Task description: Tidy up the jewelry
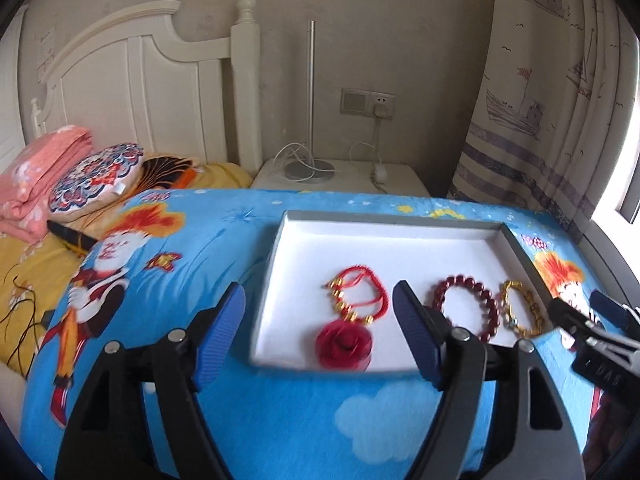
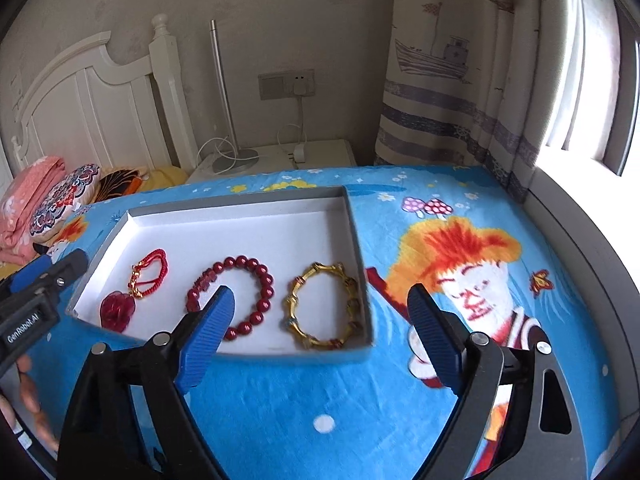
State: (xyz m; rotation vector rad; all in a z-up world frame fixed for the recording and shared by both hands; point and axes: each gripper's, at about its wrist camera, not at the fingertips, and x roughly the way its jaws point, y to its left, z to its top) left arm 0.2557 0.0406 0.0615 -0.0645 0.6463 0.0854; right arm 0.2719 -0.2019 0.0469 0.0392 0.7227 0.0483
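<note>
A shallow grey box with a white inside (image 1: 392,236) (image 2: 240,220) lies on the blue cartoon bedspread. In it, from left to right, lie a red cord bracelet with gold beads and a red rose charm (image 1: 352,320) (image 2: 134,292), a dark red bead bracelet (image 1: 466,308) (image 2: 256,296) and a gold bangle (image 1: 520,312) (image 2: 324,312). My left gripper (image 1: 320,316) hangs open over the box's front left, with nothing between its blue pads. My right gripper (image 2: 320,312) stands open near the front right corner, above the bangle, holding nothing.
The bedspread (image 1: 280,420) covers the bed to the curved edge at right (image 2: 580,260). Pillows and a pink folded blanket (image 1: 36,176) lie at the far left by the white headboard. A nightstand with a lamp and cables (image 1: 340,176) stands behind; a curtain (image 2: 460,80) hangs at right.
</note>
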